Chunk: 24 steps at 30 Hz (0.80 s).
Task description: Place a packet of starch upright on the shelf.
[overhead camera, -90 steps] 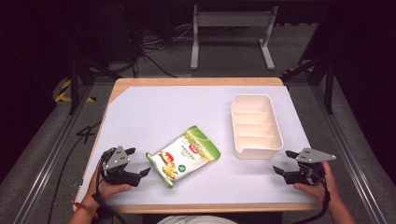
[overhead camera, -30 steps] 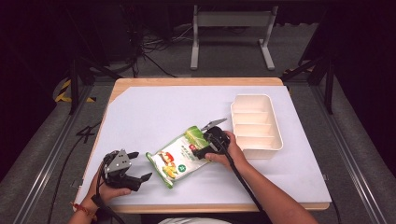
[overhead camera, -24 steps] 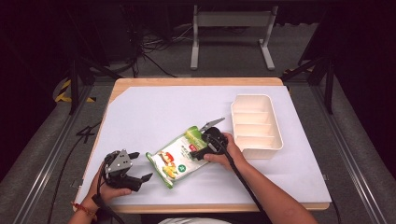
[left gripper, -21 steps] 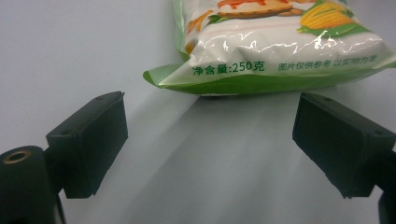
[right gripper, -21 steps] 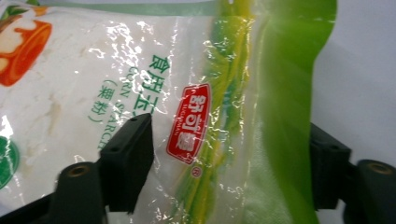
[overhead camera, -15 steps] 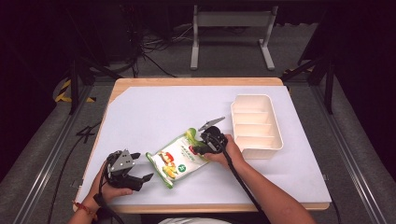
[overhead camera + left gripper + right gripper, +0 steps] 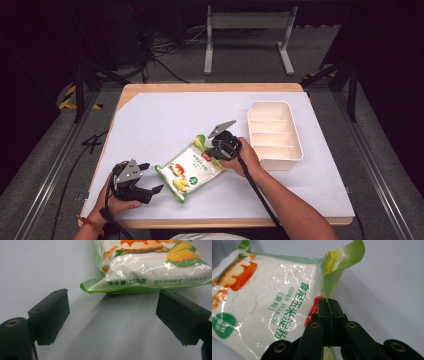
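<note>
A green and white bag of corn starch (image 7: 190, 167) lies on the white table cover (image 7: 165, 120), near the front middle. My right gripper (image 7: 216, 150) is shut on the bag's green sealed top edge (image 7: 334, 277), whose flap stands up between the jaws of my right gripper (image 7: 328, 302). My left gripper (image 7: 150, 192) rests on the table just left of the bag's lower end, open, jaws wide apart. The bag's bottom seam (image 7: 120, 288) lies a little beyond the jaws of my left gripper (image 7: 112, 315), with nothing between them.
A white divided tray (image 7: 274, 134) stands right of the bag, close to my right hand. The table's front edge runs just below my left hand. Dark floor, cables and a metal stand leg (image 7: 207, 45) lie behind the table.
My right gripper came in from the table's right front corner to the bag's top edge and shut on it. Over the last second it shifted slightly left. The left gripper stayed put.
</note>
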Each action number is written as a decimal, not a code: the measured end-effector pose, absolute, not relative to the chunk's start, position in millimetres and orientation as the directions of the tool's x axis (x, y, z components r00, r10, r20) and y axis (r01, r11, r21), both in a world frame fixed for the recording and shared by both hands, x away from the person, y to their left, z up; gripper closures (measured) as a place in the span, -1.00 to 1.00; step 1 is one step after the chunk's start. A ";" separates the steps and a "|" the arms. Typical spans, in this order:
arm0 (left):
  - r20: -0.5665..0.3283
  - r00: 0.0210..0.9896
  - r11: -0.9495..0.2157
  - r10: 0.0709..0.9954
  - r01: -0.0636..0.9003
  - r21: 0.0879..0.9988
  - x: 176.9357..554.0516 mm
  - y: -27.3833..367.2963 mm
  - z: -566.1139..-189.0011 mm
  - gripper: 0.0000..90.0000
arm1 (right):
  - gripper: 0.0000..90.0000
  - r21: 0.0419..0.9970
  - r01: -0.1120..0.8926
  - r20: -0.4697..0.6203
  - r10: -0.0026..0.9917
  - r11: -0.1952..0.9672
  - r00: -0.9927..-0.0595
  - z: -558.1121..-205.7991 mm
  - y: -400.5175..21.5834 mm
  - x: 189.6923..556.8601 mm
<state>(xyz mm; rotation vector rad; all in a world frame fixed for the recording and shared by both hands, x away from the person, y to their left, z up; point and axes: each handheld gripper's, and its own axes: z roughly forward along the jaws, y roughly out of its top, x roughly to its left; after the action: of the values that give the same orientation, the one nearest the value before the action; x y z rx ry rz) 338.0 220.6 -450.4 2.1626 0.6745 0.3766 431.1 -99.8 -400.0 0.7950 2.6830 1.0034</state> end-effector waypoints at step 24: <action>0.010 0.816 -0.501 0.577 0.345 0.794 334.4 228.3 -448.2 -0.76 | 0.98 0.690 0.096 -0.181 0.300 0.717 -0.937 -299.4 -78.5 396.9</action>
<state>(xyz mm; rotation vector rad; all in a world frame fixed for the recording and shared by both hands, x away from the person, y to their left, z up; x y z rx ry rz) 334.4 228.3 -448.2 2.1427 0.6755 0.3466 396.9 -78.5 -299.4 0.3120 2.6441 1.0403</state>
